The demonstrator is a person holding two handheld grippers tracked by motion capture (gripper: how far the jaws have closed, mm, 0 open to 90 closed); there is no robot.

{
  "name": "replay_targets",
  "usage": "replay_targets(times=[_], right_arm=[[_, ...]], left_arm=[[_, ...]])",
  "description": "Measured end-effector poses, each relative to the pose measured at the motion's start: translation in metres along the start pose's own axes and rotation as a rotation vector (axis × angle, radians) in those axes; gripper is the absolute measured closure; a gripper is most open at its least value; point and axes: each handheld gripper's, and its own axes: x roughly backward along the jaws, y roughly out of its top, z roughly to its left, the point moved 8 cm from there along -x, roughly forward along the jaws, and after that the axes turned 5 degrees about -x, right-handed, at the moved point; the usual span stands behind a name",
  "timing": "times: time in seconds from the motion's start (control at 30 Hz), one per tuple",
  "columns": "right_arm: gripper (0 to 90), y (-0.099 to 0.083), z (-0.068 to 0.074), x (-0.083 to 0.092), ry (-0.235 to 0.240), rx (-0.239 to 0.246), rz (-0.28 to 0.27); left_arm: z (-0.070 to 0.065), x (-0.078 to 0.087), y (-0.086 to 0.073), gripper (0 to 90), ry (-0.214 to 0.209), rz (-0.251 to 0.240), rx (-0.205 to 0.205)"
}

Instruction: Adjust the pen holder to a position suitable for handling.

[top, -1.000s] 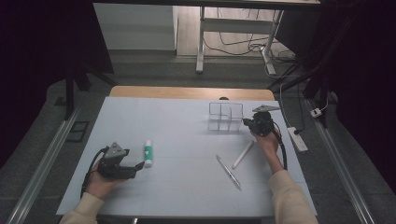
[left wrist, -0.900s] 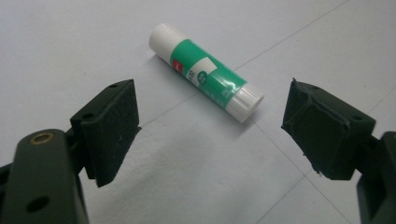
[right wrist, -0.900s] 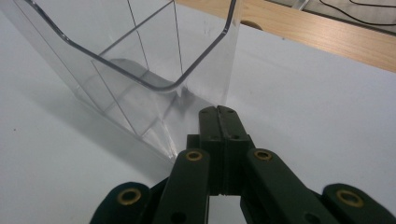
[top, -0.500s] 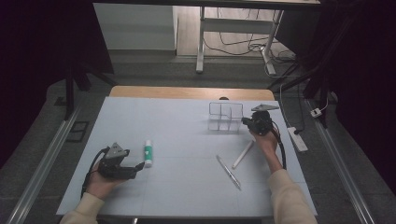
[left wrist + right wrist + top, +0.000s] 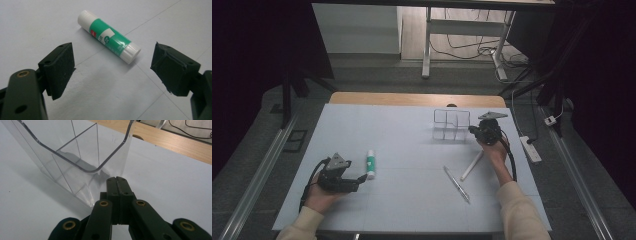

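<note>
1. While the left gripper [image 5: 112, 67] stands wide open, nothing held, the glue stick [image 5: 108, 36] lies just ahead on the table [image 5: 412, 200].
2. Right gripper [image 5: 117, 180] is pressed shut (empty), beside the clear organiser [image 5: 75, 152] corner.

Right tool [image 5: 117, 180]: jaws pressed together, tips at the base of a clear divided organizer [image 5: 75, 157] on the tabletop [image 5: 162, 177].

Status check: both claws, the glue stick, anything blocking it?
Left claw open, empty, facing glue stick. Right claw shut beside clear organizer. Glue stick lying flat, nothing blocking it.
</note>
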Motion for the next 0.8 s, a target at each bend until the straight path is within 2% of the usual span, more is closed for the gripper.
replay_targets(times=[0.53, 0.8], right_arm=[[89.4, 0.005, 0.01, -0.008, 0.01, 0.014, 0.006], [89.4, 0.006, 0.016, -0.016, 0.004, 0.027, 0.034]], left_arm=[[0.0, -0.001, 0.001, 19.1, -0.004, -0.004, 0.002], [0.002, 0.0, 0.0, 19.1, -0.013, -0.008, 0.011]])
